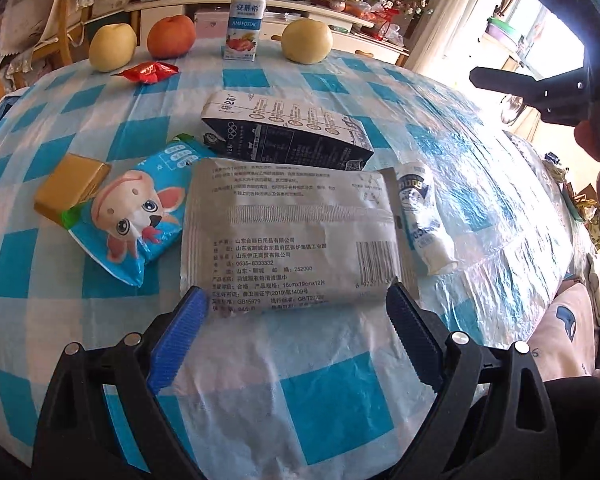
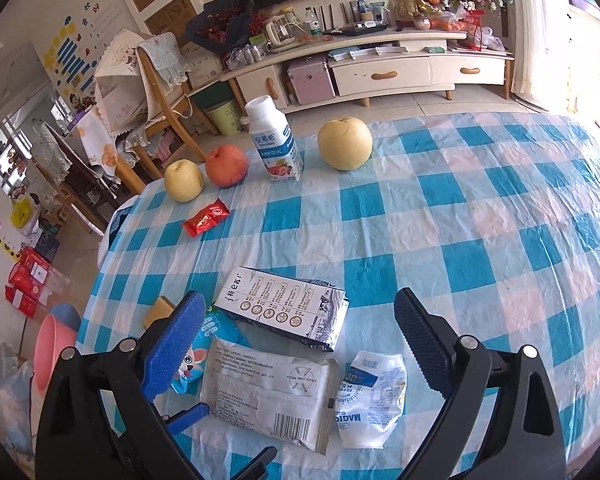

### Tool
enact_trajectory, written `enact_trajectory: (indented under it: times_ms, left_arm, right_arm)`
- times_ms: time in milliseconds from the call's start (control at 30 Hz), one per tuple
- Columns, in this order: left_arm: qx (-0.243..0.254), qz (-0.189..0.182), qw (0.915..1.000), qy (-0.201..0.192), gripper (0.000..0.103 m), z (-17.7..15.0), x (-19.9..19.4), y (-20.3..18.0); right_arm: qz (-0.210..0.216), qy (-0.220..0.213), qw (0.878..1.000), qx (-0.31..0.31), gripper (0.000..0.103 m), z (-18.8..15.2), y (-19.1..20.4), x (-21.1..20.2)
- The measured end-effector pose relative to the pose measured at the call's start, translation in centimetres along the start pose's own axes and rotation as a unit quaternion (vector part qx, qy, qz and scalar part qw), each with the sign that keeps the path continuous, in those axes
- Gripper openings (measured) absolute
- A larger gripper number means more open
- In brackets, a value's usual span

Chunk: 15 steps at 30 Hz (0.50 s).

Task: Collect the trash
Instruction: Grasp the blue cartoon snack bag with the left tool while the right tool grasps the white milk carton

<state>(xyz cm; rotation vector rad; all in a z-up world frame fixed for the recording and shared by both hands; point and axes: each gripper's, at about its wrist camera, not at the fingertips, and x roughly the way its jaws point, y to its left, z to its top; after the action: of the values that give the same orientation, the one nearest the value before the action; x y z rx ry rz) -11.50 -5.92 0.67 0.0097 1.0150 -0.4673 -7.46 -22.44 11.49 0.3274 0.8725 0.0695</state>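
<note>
My left gripper [image 1: 296, 292] is open just above the checked tablecloth [image 1: 320, 400], and the near edge of a grey wipes pack [image 1: 288, 232] lies between its fingertips, untouched. Around the pack lie a blue cartoon snack packet [image 1: 136, 216], a flattened dark milk carton [image 1: 284, 132], a crumpled white pouch [image 1: 424, 216] and a gold box [image 1: 70, 188]. My right gripper [image 2: 300, 300] hangs open and empty over the same carton [image 2: 288, 312], with the wipes pack [image 2: 268, 392] and pouch [image 2: 372, 396] below it. A red wrapper [image 2: 206, 222] lies farther back.
At the table's far edge stand a yogurt bottle [image 2: 274, 140], two pears [image 2: 344, 144] [image 2: 184, 180] and an apple [image 2: 226, 166]. A pink bin [image 2: 54, 352] sits on the floor left of the table. Chairs and a cluttered cabinet [image 2: 380, 72] are beyond.
</note>
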Motion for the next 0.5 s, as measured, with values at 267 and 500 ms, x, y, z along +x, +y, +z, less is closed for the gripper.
enact_trajectory:
  times_ms: [267, 500]
  left_arm:
    - [0.018, -0.029, 0.9992, -0.021, 0.091, 2.2, 1.7, 1.3]
    - [0.009, -0.036, 0.9985, -0.04, 0.091, 3.4, -0.3, 3.0]
  right_arm:
    - [-0.013, 0.005, 1.0, -0.013, 0.094, -0.1, 0.0, 0.5]
    - [-0.025, 0.03, 0.999, -0.019, 0.094, -0.2, -0.8, 2.4]
